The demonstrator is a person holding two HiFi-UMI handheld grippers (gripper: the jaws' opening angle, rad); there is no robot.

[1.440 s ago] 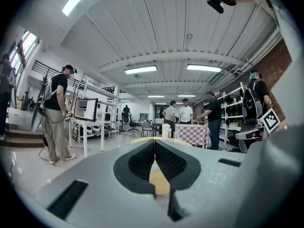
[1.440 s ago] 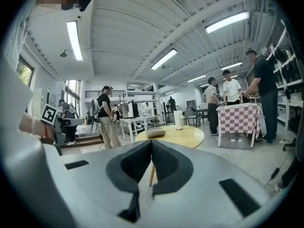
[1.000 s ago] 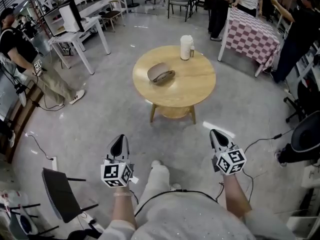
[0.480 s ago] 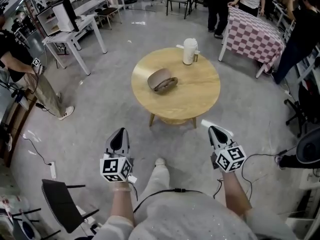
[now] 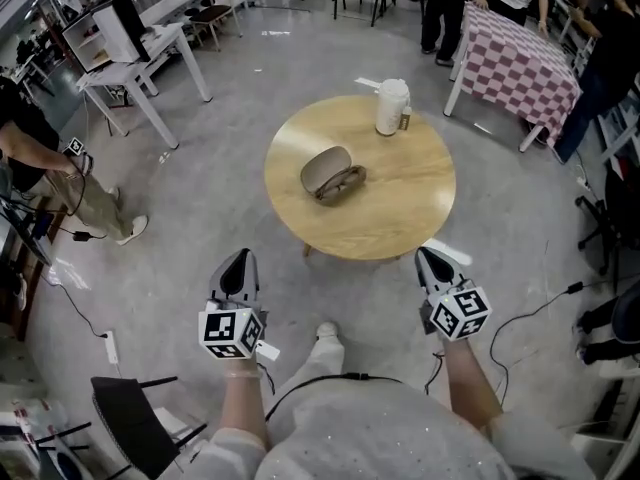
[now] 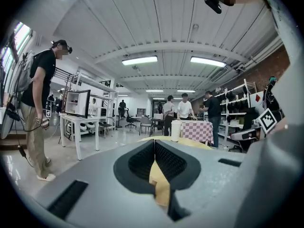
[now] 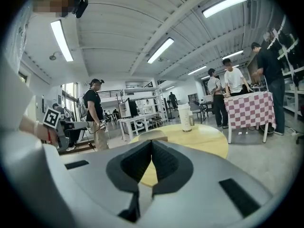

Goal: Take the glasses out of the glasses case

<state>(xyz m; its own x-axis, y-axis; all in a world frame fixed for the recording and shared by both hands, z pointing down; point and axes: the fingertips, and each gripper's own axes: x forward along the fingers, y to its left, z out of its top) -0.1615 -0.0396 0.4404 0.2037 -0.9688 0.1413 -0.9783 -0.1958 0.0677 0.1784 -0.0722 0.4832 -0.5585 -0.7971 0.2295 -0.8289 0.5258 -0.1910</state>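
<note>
Left claw [image 5: 237, 271], right claw [image 5: 432, 264]: jaws together, empty, well short of round worktop [image 5: 420, 198]. Glasses case [image 5: 322, 166] lies open. Risk: unpinned case drags along with glasses [image 5: 347, 180]; thin frame slips.

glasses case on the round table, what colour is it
Greyish brown, a taupe shade. The glasses case shows best in the head view.

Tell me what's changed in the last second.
The person has stepped closer to the round table; it and the glasses case now sit lower in the head view. Nothing was gripped or released. The left gripper and right gripper stay short of the table, jaws together, empty. The case and white container keep their places.
</note>
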